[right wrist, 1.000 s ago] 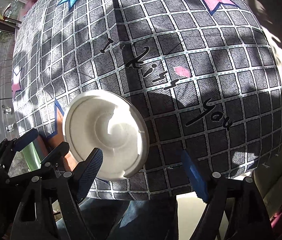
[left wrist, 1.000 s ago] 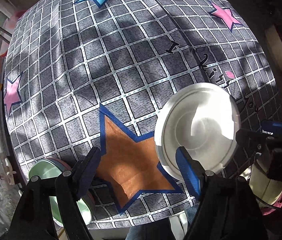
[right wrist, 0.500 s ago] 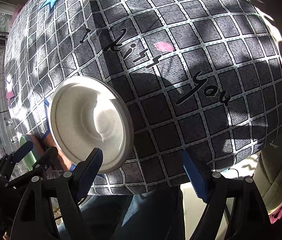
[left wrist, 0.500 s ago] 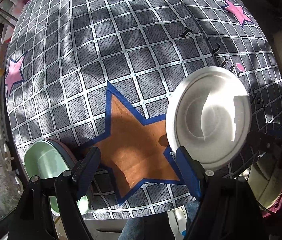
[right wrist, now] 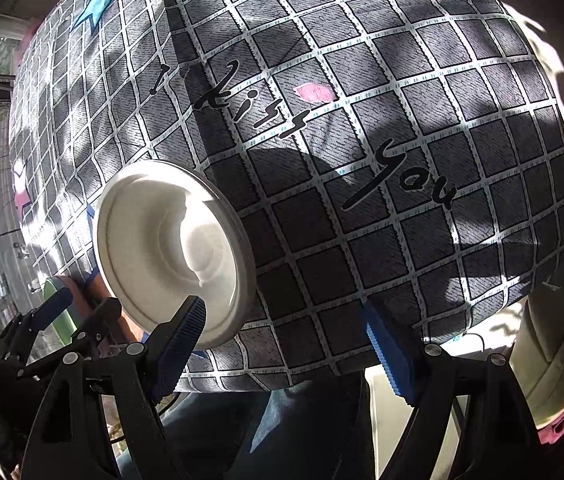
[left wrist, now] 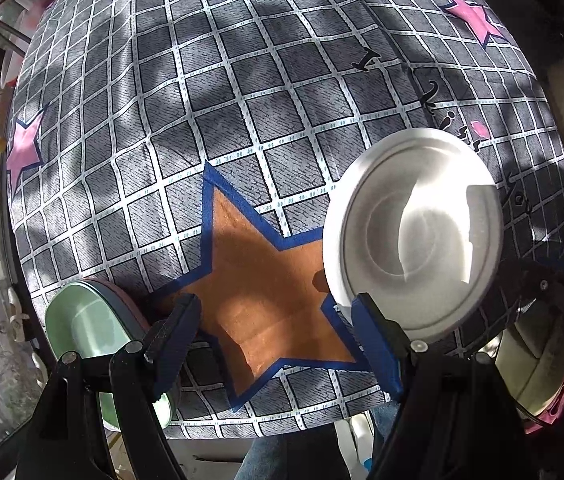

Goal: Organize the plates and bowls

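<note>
A white plate (left wrist: 413, 232) lies on the checked tablecloth near the front edge, beside an orange star print; it also shows in the right wrist view (right wrist: 170, 248). A stack of a green dish (left wrist: 86, 332) on a pink one sits at the front left corner. My left gripper (left wrist: 278, 340) is open over the orange star, its right finger (left wrist: 373, 340) close to the plate's near rim. My right gripper (right wrist: 285, 344) is open, its left finger (right wrist: 178, 340) in front of the plate's near edge. Both hold nothing.
The table's front edge (left wrist: 266, 428) is just below both grippers, with a person's jeans under it. A white and pink dish (left wrist: 12, 64) stands beyond the table's far left. The left gripper shows in the right wrist view (right wrist: 78, 316).
Both cameras have drawn back and shifted slightly. The plate looks larger and further right in the left view. Both grippers stay open.
</note>
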